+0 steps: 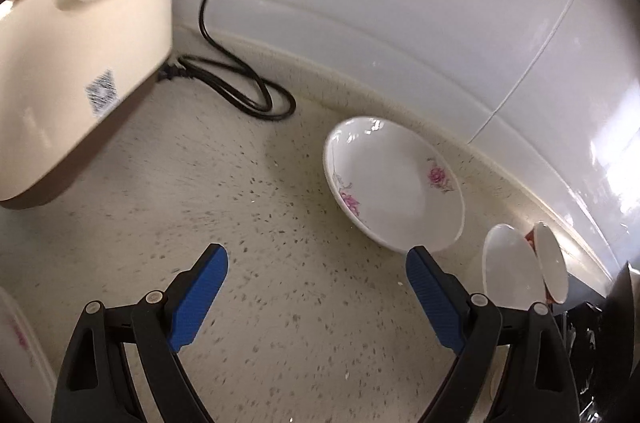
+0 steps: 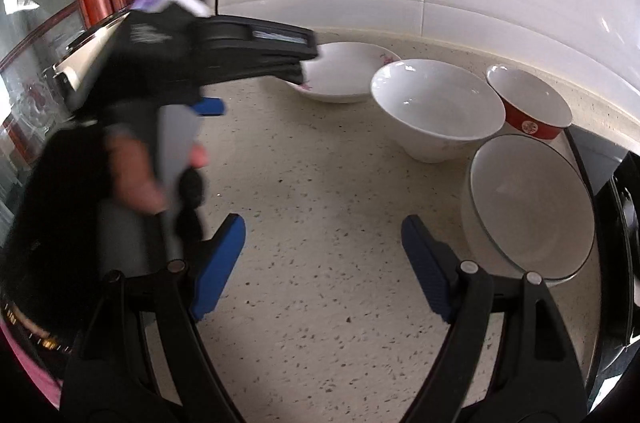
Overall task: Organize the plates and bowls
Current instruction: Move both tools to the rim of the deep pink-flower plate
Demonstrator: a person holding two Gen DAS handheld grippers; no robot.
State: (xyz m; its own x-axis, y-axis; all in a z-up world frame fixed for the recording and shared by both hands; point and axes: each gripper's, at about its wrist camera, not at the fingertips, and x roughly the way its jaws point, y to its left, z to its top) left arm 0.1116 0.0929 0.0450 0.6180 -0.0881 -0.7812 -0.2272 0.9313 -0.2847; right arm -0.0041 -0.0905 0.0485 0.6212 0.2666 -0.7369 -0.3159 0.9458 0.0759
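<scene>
A white plate with pink flowers (image 1: 394,183) lies on the speckled counter near the back wall; it also shows in the right wrist view (image 2: 344,71). My left gripper (image 1: 316,263) is open and empty, just short of the plate's near rim. To its right stand a white bowl (image 1: 508,263) and a red bowl (image 1: 552,263). In the right wrist view the white bowl (image 2: 438,103), the red bowl (image 2: 528,103) and a grey-rimmed bowl (image 2: 528,203) sit at right. My right gripper (image 2: 324,235) is open and empty over bare counter. The left gripper's body (image 2: 200,47) crosses this view.
A cream appliance (image 1: 76,63) stands at left with a black power cord (image 1: 240,87) coiled behind it. A white tiled wall (image 1: 400,3) bounds the counter (image 1: 260,223). A dark appliance (image 2: 624,223) sits at far right. Another flowered dish edge (image 1: 16,343) shows at the lower left.
</scene>
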